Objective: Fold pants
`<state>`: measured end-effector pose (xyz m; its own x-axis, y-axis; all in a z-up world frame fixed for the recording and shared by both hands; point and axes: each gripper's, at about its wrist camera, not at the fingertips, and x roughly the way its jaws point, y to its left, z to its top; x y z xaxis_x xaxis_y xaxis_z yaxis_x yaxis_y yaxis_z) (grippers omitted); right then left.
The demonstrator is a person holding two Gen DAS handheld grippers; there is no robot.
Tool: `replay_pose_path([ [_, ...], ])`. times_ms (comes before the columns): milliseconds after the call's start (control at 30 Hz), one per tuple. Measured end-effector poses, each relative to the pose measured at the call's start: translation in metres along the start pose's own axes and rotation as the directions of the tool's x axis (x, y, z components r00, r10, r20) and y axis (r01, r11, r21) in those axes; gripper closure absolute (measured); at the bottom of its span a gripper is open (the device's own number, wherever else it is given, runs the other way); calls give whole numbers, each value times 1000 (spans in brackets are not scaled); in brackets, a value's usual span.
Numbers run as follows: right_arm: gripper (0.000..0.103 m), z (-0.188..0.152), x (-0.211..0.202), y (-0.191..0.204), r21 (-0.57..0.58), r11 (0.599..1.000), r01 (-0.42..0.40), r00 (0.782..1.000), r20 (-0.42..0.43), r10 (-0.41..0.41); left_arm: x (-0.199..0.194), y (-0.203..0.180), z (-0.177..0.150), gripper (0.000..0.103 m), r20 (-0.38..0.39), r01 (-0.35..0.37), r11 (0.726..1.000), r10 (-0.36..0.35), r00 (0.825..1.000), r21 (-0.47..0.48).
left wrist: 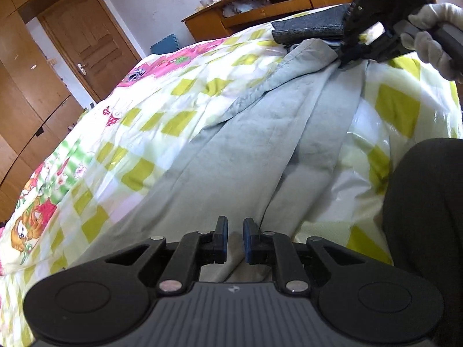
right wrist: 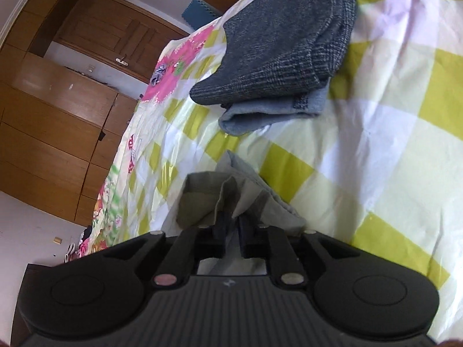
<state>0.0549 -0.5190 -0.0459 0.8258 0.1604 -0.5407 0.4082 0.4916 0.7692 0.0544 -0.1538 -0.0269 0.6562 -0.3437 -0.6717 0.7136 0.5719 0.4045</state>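
Pale grey-green pants (left wrist: 260, 144) lie stretched along the checked quilt (left wrist: 144, 115), running from the near edge to the far right. My left gripper (left wrist: 235, 231) sits at their near end, its jaws narrow with a fold of the cloth between the pads. At the far end, my right gripper (left wrist: 345, 56) is held by a white-gloved hand (left wrist: 428, 37) and pinches the other end. In the right wrist view the pants (right wrist: 202, 196) bunch up between the fingers of the right gripper (right wrist: 231, 222), lifted slightly off the quilt (right wrist: 376, 144).
A folded dark grey garment (right wrist: 283, 43) lies on a folded blue-grey one (right wrist: 269, 112) just beyond the right gripper. A person's dark clothing (left wrist: 428, 217) fills the right side. A wooden desk (left wrist: 260, 3), door (left wrist: 84, 40) and wardrobe (right wrist: 58, 115) stand behind the bed.
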Motion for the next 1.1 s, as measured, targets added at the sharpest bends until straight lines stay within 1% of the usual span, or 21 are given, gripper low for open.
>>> replay_pose_path([
  [33, 75, 4, 2, 2, -11, 1000, 4, 1000, 10, -4, 1, -2, 0, 74, -1, -5, 1000, 5, 1000, 14],
  [67, 72, 7, 6, 5, -22, 1000, 6, 1000, 14, -6, 3, -4, 1, 74, -4, -6, 1000, 6, 1000, 22],
  [133, 72, 11, 16, 12, -52, 999, 5, 1000, -1, -5, 6, -5, 3, 74, -6, -3, 1000, 3, 1000, 31],
  [233, 95, 17, 26, 33, -134, 991, 23, 999, -28, -27, 10, 0, 7, 74, -4, -4, 999, 4, 1000, 41],
  [333, 96, 25, 27, 57, -138, 990, -10, 999, -54, 2, 19, 14, 12, 74, -14, -30, 999, 31, 999, 14],
  [400, 96, 33, 25, 83, -174, 984, -25, 998, -61, 14, 26, 30, 13, 74, -34, -38, 998, 36, 999, -51],
  [467, 96, 45, 30, 113, -232, 972, -33, 997, -70, 17, 32, 45, 11, 74, -57, -27, 991, 20, 998, -127],
  [533, 96, 57, 37, 138, -297, 955, -9, 998, -56, -8, 31, 52, 8, 74, -58, -38, 986, 29, 998, -161],
  [600, 96, 66, 41, 144, -337, 940, 53, 997, -37, -69, 23, 52, 7, 74, -40, -46, 985, 40, 998, -164],
  [633, 96, 68, 40, 138, -323, 944, 73, 995, -46, -93, 17, 50, 7, 72, -26, -43, 986, 40, 999, -162],
  [700, 96, 64, 31, 119, -292, 953, 84, 992, -66, -108, 3, 42, 6, 62, 17, -34, 989, 37, 999, -141],
  [767, 96, 54, 17, 98, -262, 960, 103, 989, -78, -127, -9, 31, 4, 45, 64, -22, 993, 29, 998, -112],
  [800, 96, 49, 12, 85, -234, 965, 116, 986, -86, -139, -14, 24, 4, 42, 81, -10, 995, 18, 997, -96],
  [833, 94, 43, 7, 74, -215, 969, 120, 985, -99, -144, -16, 17, 4, 40, 92, 4, 997, 3, 996, -75],
  [867, 91, 39, 7, 69, -214, 971, 108, 983, -121, -136, -16, 10, 4, 39, 94, 17, 998, -12, 995, -52],
  [900, 91, 34, 9, 66, -209, 972, 109, 981, -134, -139, -14, 4, 4, 39, 90, 23, 999, -20, 996, -33],
  [933, 91, 29, 10, 67, -206, 973, 107, 981, -135, -137, -13, -1, 4, 38, 82, 24, 1000, -23, 996, -18],
  [1000, 87, 21, 21, 80, -236, 970, 61, 982, -161, -101, -9, -5, 9, 39, 79, 37, 999, -35, 996, -25],
  [1033, 74, 17, 27, 88, -247, 968, 50, 981, -171, -94, -8, -7, 13, 39, 83, 44, 998, -41, 996, -33],
  [1067, 57, 13, 34, 96, -259, 965, 39, 980, -176, -87, -6, -8, 17, 39, 88, 43, 998, -40, 995, -39],
  [1100, 51, 8, 42, 107, -285, 958, 30, 980, -181, -84, -4, -11, 21, 39, 95, 43, 998, -39, 995, -41],
])
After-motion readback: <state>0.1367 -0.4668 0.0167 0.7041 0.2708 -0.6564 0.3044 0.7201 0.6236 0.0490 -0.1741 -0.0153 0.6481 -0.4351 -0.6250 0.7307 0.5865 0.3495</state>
